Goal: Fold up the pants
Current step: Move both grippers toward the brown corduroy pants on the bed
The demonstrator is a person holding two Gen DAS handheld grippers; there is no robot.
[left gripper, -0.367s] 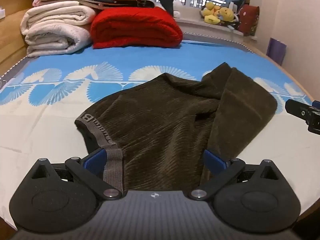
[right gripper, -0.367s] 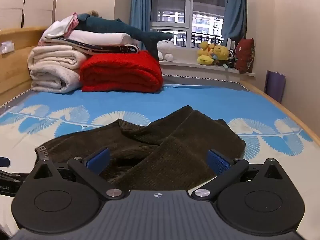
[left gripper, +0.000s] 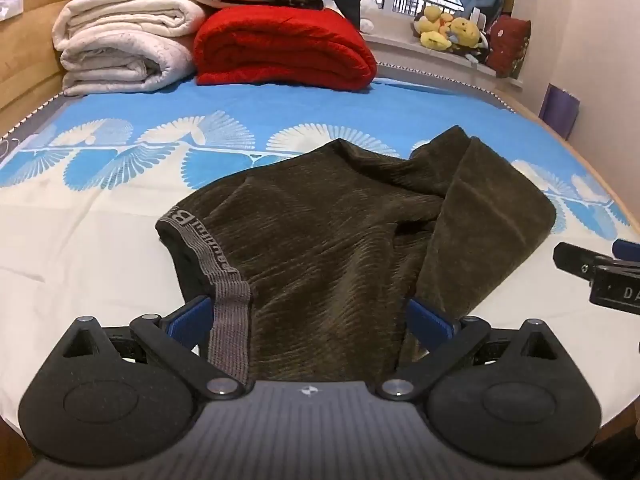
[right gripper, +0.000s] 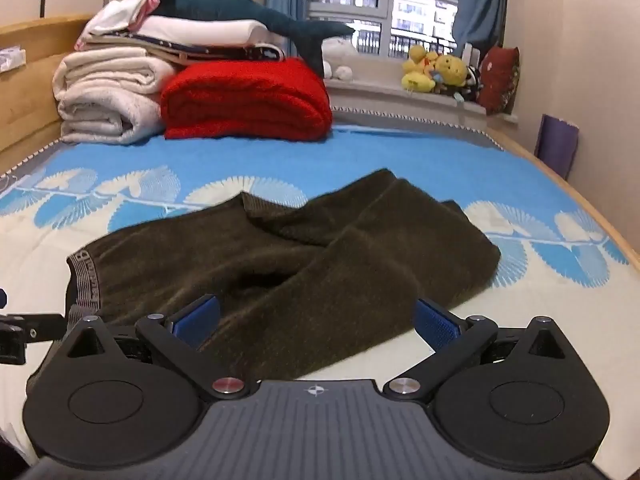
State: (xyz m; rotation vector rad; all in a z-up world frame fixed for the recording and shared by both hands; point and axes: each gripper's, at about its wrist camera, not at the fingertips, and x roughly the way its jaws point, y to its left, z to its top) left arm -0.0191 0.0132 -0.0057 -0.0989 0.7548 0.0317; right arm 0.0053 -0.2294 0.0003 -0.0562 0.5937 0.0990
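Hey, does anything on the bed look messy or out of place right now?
Only the dark pants: they lie crumpled on the bedsheet, one leg flopped across the other and the grey waistband twisted. The stacked blankets behind look tidy.

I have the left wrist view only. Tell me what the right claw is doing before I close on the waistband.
Observer: The right claw is wide open. Its blue pads stand on either side of the folded pant leg and do not pinch it.
Operator: Say where that leg's near end lies.
Observer: It runs in between the jaws, up to the claw's body, flat on the cream sheet.
Operator: Report what tops the bedding pile. I see just a tail.
Observer: A teal shark plush lies stretched along the white bedding, front end toward the wooden headboard.
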